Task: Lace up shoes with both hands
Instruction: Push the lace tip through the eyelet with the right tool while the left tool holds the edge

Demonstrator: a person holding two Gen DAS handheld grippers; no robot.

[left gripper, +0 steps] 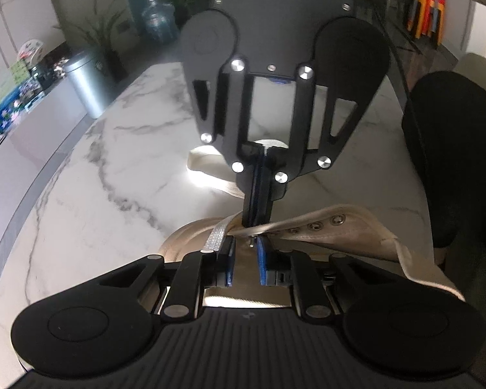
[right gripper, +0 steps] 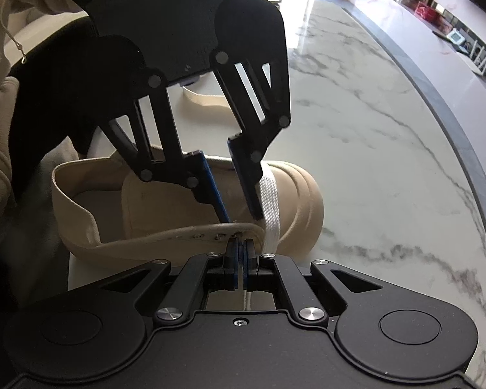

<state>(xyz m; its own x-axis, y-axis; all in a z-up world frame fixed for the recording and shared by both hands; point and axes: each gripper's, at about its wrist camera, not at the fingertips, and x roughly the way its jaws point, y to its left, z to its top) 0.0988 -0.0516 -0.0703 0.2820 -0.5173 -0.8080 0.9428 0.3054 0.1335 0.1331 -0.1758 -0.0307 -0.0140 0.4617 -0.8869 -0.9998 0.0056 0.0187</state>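
on the marble table (right gripper: 372, 149), i'm seeing the beige shoe (right gripper: 304, 194) lying between both tools. right gripper (right gripper: 241, 253) is clamping shut on the lace tip at the front eyelet of the eyelet flap (right gripper: 178, 231). left gripper (left gripper: 244, 246) is hanging over the toe end, fingers apart, gripping nothing; white lace (right gripper: 270, 207) is running beside it.
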